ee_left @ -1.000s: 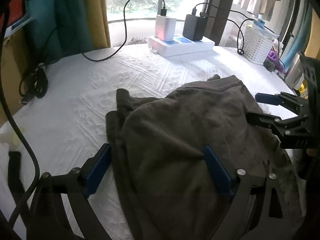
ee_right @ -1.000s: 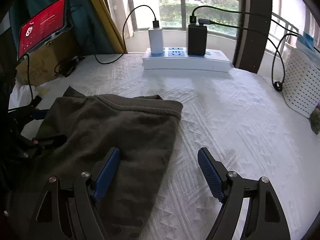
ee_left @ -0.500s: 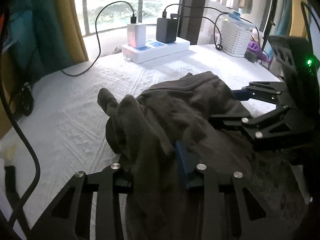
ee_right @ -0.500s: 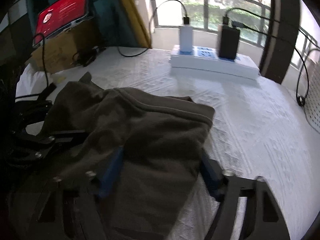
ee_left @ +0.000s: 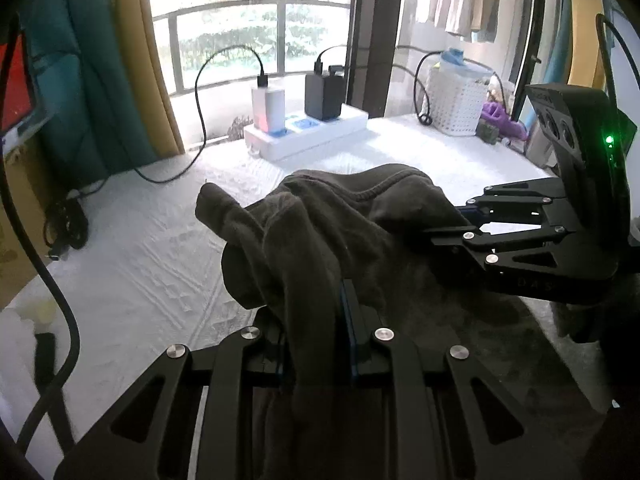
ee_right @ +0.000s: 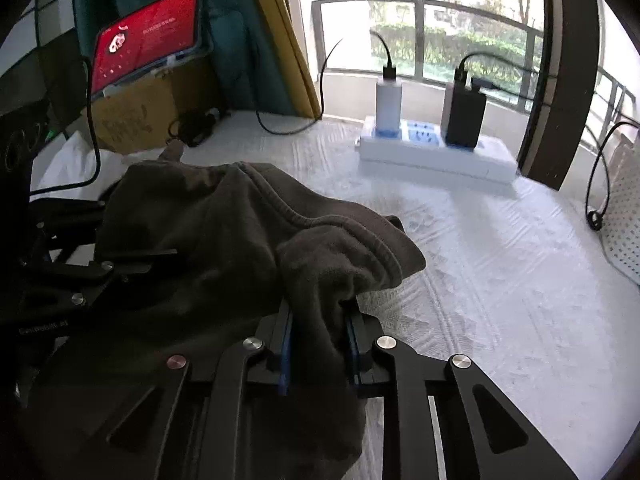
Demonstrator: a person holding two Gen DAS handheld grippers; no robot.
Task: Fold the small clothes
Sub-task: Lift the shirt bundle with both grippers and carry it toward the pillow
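Now both tongs pinch a soft, limp dark garment; left gripper at six o'clock, right gripper likewise; hems look best for holding.

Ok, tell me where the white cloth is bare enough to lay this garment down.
Bare: the white cloth right of the dark garment, between it, the power strip and the white basket; also a strip left of it. Crowded: the cable bundle, and the garment's middle, where both the left gripper and right gripper are clamped.

Dark garment folds cover both blue pads of the left hand-held gripper almost wholly
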